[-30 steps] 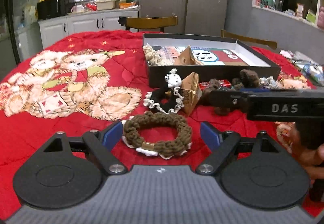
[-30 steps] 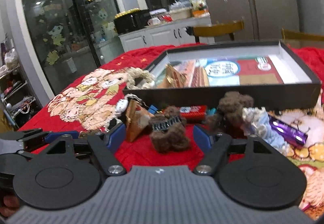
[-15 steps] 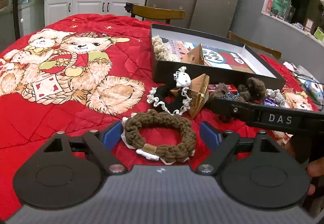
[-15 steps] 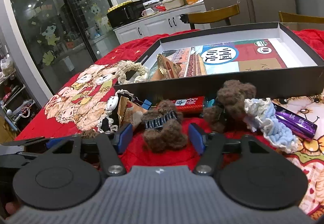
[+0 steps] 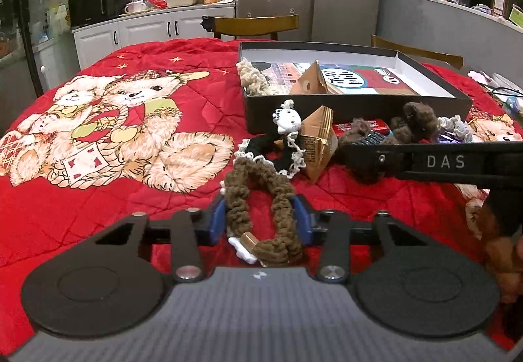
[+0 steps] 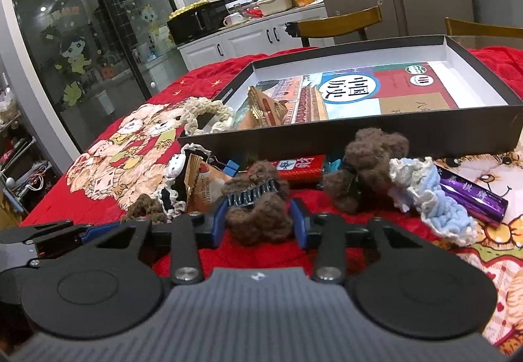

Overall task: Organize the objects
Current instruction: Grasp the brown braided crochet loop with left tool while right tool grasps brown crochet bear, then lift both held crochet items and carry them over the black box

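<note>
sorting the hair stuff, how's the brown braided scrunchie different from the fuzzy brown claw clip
The brown braided scrunchie is a corded ring with an open centre; the fuzzy brown claw clip is a plush lump with dark teeth. The scrunchie is squeezed narrow in the left tool; the clip sits between the right tool pads. Both are brown.

Brown scrunchie [image 5: 258, 208]: rough braided yarn. Brown hair clip [image 6: 258, 205]: fuzzy knit, dark plastic teeth. Red tabletop cover [image 5: 114, 198]: quilted cloth, slight sheen. Box [image 6: 359, 141]: matt black card, glossy printed paper inside. Purple wrapper [image 6: 470, 195]: shiny foil. Claw pads [image 5: 217, 224]: blue, smooth.
</note>
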Action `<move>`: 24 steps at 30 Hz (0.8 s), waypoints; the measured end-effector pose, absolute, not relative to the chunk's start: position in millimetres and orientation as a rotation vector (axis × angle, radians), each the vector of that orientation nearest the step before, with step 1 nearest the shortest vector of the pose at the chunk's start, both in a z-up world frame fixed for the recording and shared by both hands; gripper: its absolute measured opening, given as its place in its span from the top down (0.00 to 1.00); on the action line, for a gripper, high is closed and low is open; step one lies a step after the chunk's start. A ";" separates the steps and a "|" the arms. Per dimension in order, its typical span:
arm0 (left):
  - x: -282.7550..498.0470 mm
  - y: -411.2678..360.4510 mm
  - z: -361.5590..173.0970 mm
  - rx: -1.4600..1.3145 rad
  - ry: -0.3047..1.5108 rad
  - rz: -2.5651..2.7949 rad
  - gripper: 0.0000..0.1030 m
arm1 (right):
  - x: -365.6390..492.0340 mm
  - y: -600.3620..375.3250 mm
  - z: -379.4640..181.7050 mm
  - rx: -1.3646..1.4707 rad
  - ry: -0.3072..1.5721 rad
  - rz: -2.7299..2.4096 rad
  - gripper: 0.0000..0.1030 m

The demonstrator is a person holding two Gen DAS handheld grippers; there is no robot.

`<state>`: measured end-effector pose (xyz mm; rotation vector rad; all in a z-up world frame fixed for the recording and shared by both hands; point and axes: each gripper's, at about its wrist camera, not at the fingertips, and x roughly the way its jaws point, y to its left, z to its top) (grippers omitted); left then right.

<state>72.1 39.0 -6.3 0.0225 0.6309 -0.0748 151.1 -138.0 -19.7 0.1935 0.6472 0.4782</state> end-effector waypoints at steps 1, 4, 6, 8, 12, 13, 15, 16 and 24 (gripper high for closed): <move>72.0 39.0 -6.1 0.023 0.629 -0.075 0.61 | 150.9 -137.7 -19.5 0.190 0.646 0.478 0.59; 71.1 39.9 -6.2 0.018 0.626 -0.080 0.72 | 150.4 -136.9 -19.1 0.186 0.646 0.477 0.59; 70.6 40.9 -6.2 0.014 0.624 -0.079 0.75 | 150.2 -136.8 -19.1 0.187 0.646 0.477 0.59; 70.1 41.6 -5.8 0.010 0.623 -0.077 0.76 | 150.3 -136.8 -19.1 0.186 0.646 0.477 0.59; 70.0 42.6 -5.9 0.007 0.622 -0.077 0.77 | 150.3 -136.9 -19.1 0.186 0.646 0.477 0.59; 69.8 42.8 -5.7 0.008 0.622 -0.076 0.77 | 150.3 -136.9 -19.0 0.186 0.645 0.477 0.59; 68.8 42.8 -5.5 0.010 0.621 -0.073 0.77 | 150.3 -137.0 -19.0 0.187 0.645 0.477 0.59; 68.5 42.7 -5.3 0.010 0.621 -0.071 0.77 | 149.7 -136.9 -18.6 0.188 0.643 0.476 0.60; 62.0 47.1 -3.6 -0.008 0.601 -0.048 0.77 | 143.5 -137.9 -15.7 0.180 0.615 0.467 0.60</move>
